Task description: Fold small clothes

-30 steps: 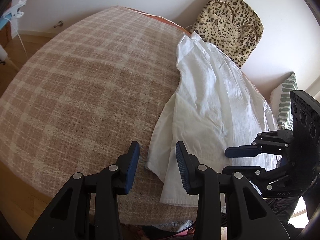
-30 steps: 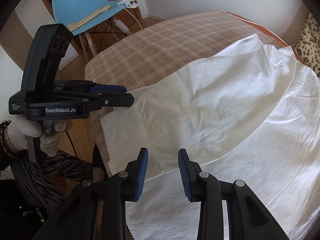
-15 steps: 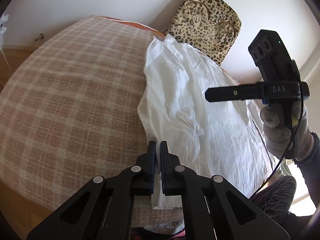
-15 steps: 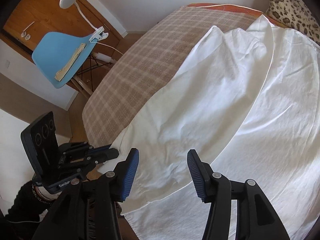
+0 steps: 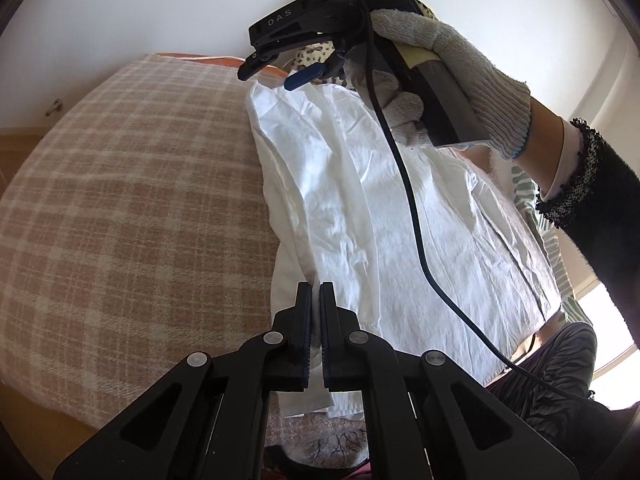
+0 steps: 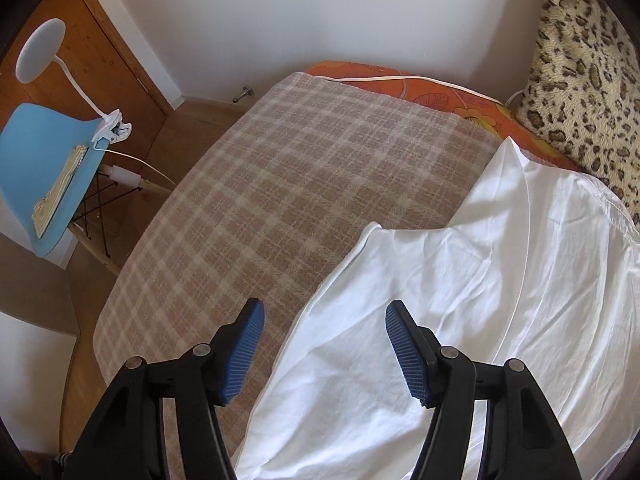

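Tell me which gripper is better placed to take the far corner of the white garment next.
Right. The right gripper is open and empty above the white garment's far end; the left gripper is shut on its near edge.

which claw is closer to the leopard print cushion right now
Right. The right claw hangs open in front of the leopard print cushion, over the far end of the white garment. The left claw is shut on the garment's near edge, far from the cushion.

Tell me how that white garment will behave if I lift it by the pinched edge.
Probably floppy: the white garment is thin and creased, so it should drape and unfold. Likely light for its size. With the left gripper pinching only one edge, the rest may drag across the plaid blanket.
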